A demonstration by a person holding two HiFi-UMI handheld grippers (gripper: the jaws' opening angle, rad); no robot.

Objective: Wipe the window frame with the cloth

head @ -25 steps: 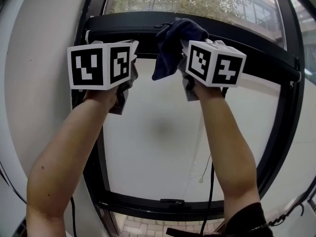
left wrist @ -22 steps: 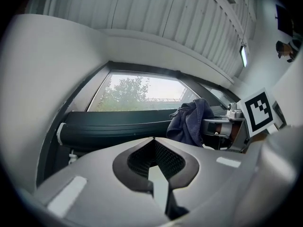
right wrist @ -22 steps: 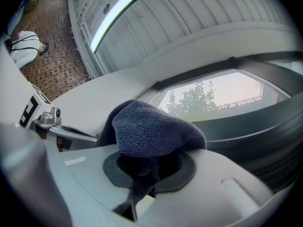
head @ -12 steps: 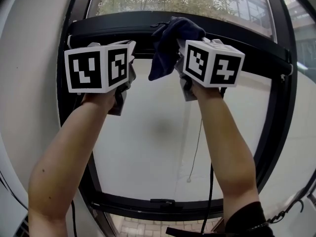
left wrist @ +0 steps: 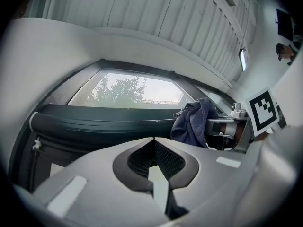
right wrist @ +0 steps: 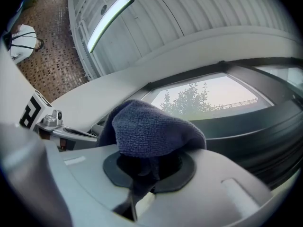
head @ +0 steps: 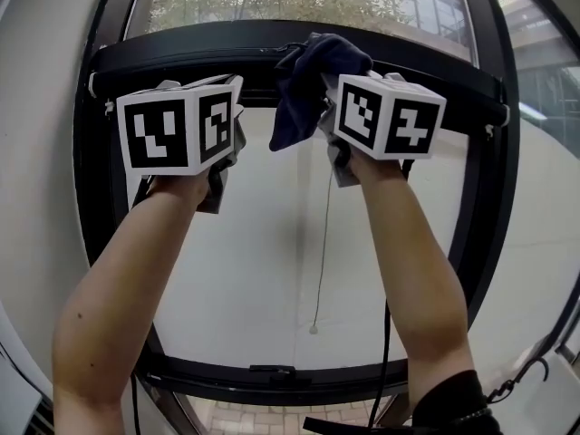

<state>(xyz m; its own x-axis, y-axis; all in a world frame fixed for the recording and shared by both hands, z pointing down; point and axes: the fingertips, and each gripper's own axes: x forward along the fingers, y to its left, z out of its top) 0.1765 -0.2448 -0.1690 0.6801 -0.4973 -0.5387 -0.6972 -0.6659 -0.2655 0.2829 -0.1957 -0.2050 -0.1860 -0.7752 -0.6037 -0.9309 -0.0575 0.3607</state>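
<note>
- R hand-held gripper (right wrist: 150, 169): jaws clamped on the cloth (right wrist: 154, 126). One fold is pinched btwn them. The rest bunches up over the tips, w/ a loose tail hanging on its left in the head view.
- L hand-held gripper (left wrist: 154, 161): jaws together, nothing btwn them. It's raised beside the R one, nearer the frame's top-left corner.
- Cloth is dark blue w/ a nubby weave. It sits up at the window frame (head: 181, 57), by the top bar at approx mid-length. Touching the bar or just short of it: can't tell.
- Handling, my read: light, soft and floppy, w/ a grippy weave unlikely to slip. Best hold is the bunched middle w/ a pad of fabric fwd of the tips, so fabric, not plastic, meets the bar. The loose tail could drag or snag.
- Pull cord (head: 322, 243) hangs lower down over the pale pane (head: 263, 279), well apart from the cloth.
</note>
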